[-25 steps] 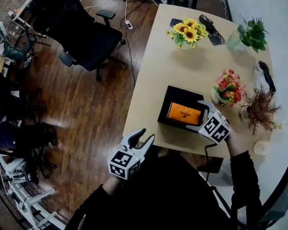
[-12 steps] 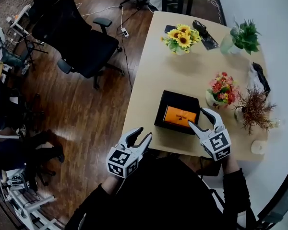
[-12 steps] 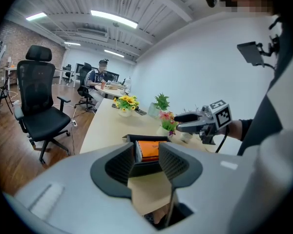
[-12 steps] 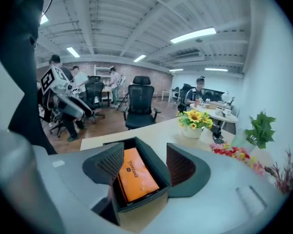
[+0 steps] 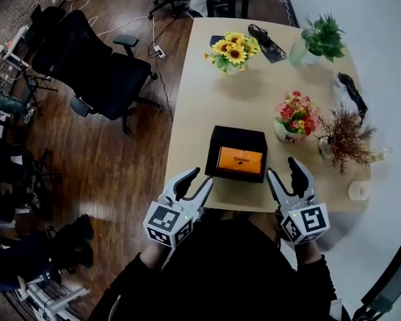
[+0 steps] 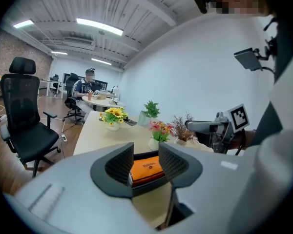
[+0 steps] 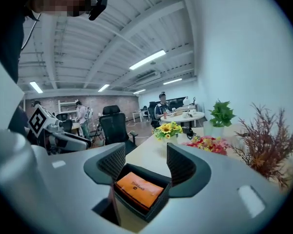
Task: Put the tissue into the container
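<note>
Orange tissue (image 5: 239, 160), black container (image 5: 236, 135)

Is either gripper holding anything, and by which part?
Nothing is held. The left gripper is open and empty; the right gripper, jaws closing, has nothing between them. The tissue pack lies in the container.

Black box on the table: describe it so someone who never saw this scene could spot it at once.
On the light wooden table, look at the near edge, by the person, left of the pink flowers in the head view. The box sits there: black, square, open-topped, the only thing on the table holding an orange pack.
</note>
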Tool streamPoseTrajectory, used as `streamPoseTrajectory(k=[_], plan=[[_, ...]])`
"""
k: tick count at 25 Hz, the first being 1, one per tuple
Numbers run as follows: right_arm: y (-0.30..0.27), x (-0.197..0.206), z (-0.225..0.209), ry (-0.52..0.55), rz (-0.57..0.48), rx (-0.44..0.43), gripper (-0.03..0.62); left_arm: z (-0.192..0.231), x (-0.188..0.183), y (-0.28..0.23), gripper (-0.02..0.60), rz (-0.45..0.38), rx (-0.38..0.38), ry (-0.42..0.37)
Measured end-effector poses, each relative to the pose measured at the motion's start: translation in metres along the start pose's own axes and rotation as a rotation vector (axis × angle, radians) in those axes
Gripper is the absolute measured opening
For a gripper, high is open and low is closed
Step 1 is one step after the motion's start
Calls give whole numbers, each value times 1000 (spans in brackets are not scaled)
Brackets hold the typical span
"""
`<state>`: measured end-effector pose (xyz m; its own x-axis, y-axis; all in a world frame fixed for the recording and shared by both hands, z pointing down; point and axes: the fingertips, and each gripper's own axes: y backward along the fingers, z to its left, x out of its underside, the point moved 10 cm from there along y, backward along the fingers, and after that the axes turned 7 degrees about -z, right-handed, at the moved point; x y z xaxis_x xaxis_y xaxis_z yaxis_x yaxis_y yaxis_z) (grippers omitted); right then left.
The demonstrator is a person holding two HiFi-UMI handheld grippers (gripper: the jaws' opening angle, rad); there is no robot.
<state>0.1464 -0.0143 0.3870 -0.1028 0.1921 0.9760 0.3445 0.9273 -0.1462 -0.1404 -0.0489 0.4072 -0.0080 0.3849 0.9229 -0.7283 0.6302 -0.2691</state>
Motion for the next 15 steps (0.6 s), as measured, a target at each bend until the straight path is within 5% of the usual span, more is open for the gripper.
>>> streamPoseTrajectory(k=[9,15], plan=[[24,-4,-3,-37,-76,61,267,-13,3,-12,141,24,55,-10],[27,-3,-4,-39,-80,77,218,-18,2,-13,141,23,68,-18]])
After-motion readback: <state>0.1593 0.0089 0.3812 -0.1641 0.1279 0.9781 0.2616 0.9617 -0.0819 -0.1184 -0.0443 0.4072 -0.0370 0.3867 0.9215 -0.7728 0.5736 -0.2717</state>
